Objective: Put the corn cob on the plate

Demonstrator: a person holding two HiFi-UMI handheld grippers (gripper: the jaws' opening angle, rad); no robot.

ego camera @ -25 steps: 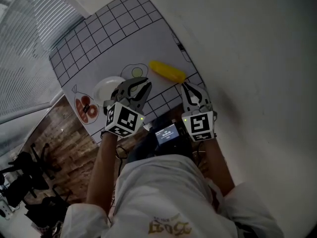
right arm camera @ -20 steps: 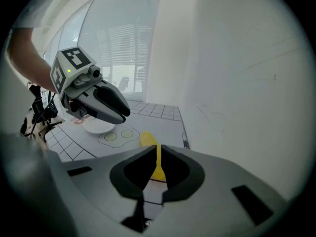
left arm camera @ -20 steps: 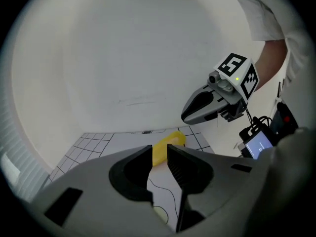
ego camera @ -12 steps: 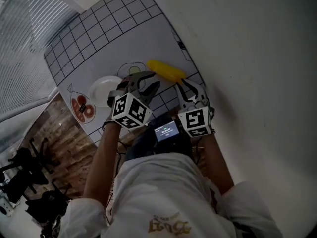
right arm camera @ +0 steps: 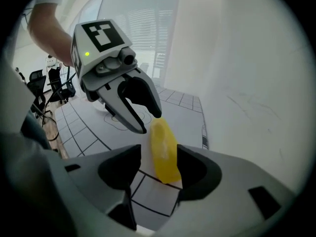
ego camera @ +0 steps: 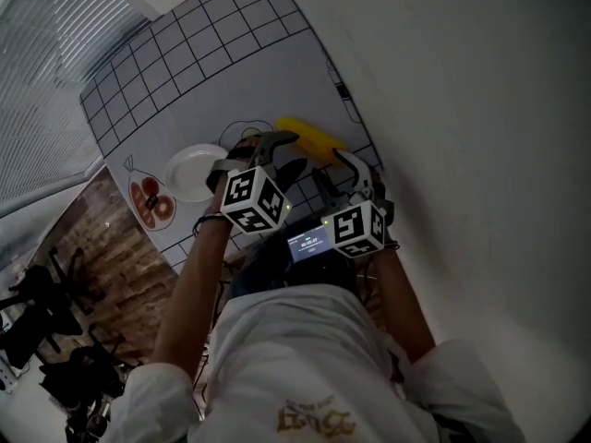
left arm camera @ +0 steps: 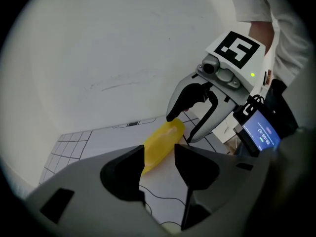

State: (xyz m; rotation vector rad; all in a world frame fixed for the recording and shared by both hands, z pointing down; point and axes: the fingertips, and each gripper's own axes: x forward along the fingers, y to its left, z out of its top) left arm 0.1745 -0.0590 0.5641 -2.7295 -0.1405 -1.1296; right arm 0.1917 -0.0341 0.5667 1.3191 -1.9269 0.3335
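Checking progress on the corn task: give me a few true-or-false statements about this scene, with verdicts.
The corn cob lies on the plate. False: it lies on the mat beside the wall.
The plate is empty. True.
Both tools are clamped on the corn cob. False: the left tool and right tool have just been opening their jaws, which stand apart, one tool at each end of it.
The plate sits on the left tool's side of the corn cob. True.

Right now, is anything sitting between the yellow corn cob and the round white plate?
Nothing solid that shows. Between the yellow corn cob and the round white plate lies only bare gridded mat with a flat printed egg outline.
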